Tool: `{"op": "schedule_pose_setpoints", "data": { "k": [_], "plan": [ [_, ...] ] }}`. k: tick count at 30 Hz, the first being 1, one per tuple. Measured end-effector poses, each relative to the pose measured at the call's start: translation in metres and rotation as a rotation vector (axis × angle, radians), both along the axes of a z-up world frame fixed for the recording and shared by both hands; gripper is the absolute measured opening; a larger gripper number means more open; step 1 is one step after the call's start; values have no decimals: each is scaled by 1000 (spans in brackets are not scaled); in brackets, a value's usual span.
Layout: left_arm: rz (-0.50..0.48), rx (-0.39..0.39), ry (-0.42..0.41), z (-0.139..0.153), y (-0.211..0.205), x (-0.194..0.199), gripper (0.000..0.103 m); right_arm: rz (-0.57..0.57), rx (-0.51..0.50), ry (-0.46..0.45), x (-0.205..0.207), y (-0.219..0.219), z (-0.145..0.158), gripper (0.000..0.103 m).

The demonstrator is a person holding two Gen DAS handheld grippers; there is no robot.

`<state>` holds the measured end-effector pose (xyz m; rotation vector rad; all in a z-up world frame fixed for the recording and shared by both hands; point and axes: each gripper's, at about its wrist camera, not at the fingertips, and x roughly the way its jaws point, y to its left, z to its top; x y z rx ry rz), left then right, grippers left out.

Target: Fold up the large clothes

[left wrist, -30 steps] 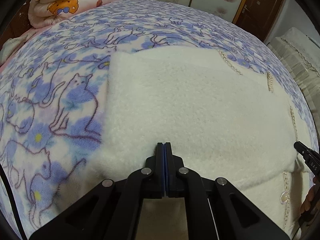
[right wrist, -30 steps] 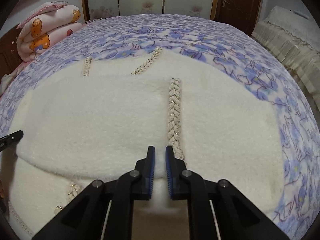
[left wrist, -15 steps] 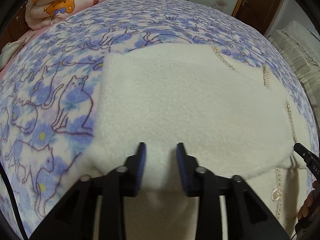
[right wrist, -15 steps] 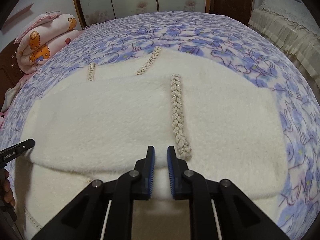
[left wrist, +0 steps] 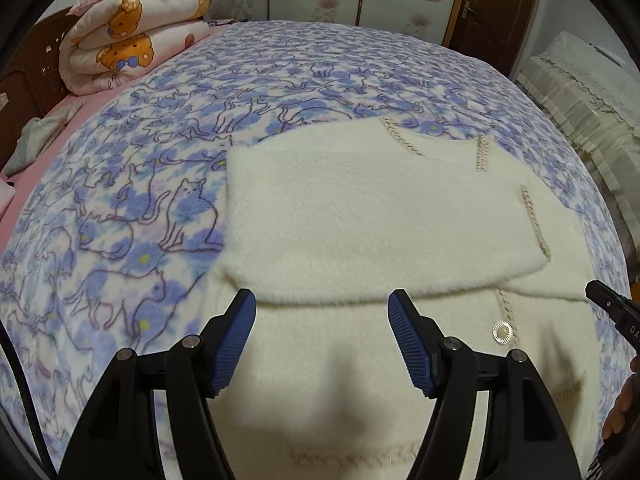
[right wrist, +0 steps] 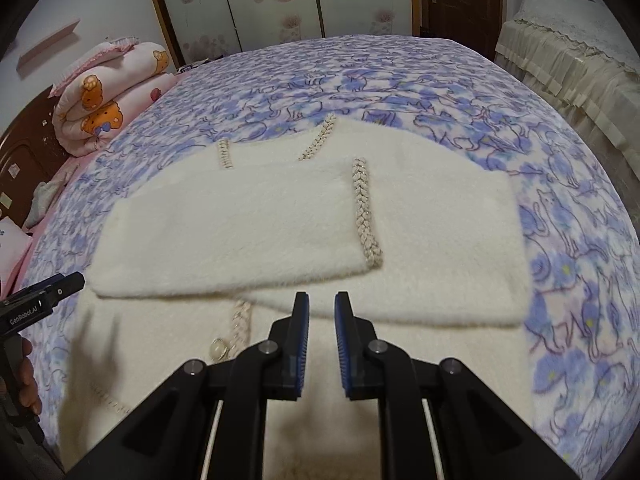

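Cream garment point(left wrist: 376, 216), near hem cut off; left gripper point(left wrist: 322, 320) just-opened, right gripper point(right wrist: 322, 320) nearly closed, empty.

Black tool point(left wrist: 322, 336) (blue ribbed pads point(left wrist: 408, 344))

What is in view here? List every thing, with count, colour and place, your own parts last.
Fluffy garment: one, cream, folded on the bed, braided trims showing.
Round button: one, pale metallic, on the garment's lower layer.
Blanket: one, blue and white cat print, covering the bed.
Rolled quilt: one, pink with orange bears, far left of the bed.
Wardrobe doors: floral, pale, behind the bed.
Door: one, brown, back right.
Covered furniture: cream cloth, right of the bed.
Left gripper: jaws apart, just opened, nothing between them.
Right gripper: narrow gap, nothing held.
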<state>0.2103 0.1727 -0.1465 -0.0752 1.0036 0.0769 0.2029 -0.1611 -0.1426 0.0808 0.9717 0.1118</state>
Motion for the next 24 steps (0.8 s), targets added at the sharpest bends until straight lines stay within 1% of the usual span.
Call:
{"op": "schedule_pose_setpoints", "data": {
  "k": [3, 4, 7, 8, 11, 14, 18, 20, 24],
  "plan": [
    [-9, -1, -12, 16, -3, -26, 69, -10, 18, 5, -21, -6, 15, 13],
    [-9, 0, -17, 20, -4, -34, 71, -15, 27, 9, -29, -9, 20, 14],
    [-3, 4, -44, 35, -4, -62, 78, -33, 34, -6, -53, -18, 34, 24],
    [-1, 6, -55, 39, -4, -72, 79, -36, 29, -17, -62, -21, 40, 28],
    [-4, 5, -63, 49, -2, -99, 80, -40, 18, -41, -89, -27, 53, 33],
    [1, -4, -66, 53, 1, -124, 80, -41, 17, -53, -117, -36, 62, 34],
    [13, -19, -56, 48, 3, -156, 81, -36, -4, -58, -146, -46, 66, 35],
    [20, -23, -45, 40, 4, -171, 81, -35, -16, -52, -159, -51, 64, 36],
    [31, -33, 0, 16, 5, -196, 81, -26, -28, -31, -179, -61, 56, 37]
  ]
}}
